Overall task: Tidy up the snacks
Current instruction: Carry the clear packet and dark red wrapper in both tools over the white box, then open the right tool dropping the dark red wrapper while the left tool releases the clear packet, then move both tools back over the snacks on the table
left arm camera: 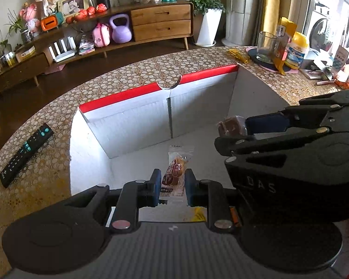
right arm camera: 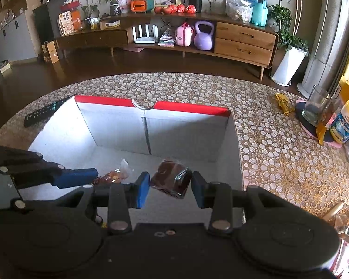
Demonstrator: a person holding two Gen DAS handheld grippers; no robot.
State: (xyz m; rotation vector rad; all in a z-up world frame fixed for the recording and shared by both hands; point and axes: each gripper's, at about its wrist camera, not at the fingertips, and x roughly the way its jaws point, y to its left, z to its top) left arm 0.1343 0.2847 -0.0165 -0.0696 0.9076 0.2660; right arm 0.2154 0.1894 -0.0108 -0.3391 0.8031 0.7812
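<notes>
Both snacks hang over the open white box with the red rim, so the step in hand looks like the drop. It goes best if each gripper lowers close to the box floor and parts its fingers only there, one packet after the other, so the two land side by side instead of heaped. The left gripper tilts steeply down into the box, its blue pads pinching a clear-wrapped bun edge-on, the packet's free end pointing toward 12 o'clock. The right gripper tilts down at much the same slant and sits at the left one's 3 o'clock, just beside it and a little farther in; its pads press the two sides of a dark brown cake in a clear wrapper, held somewhat wider than the bun. Neither packet appears to touch the floor yet. A remote control lies on the patterned table at the box's 9 o'clock, clear of the work.
</notes>
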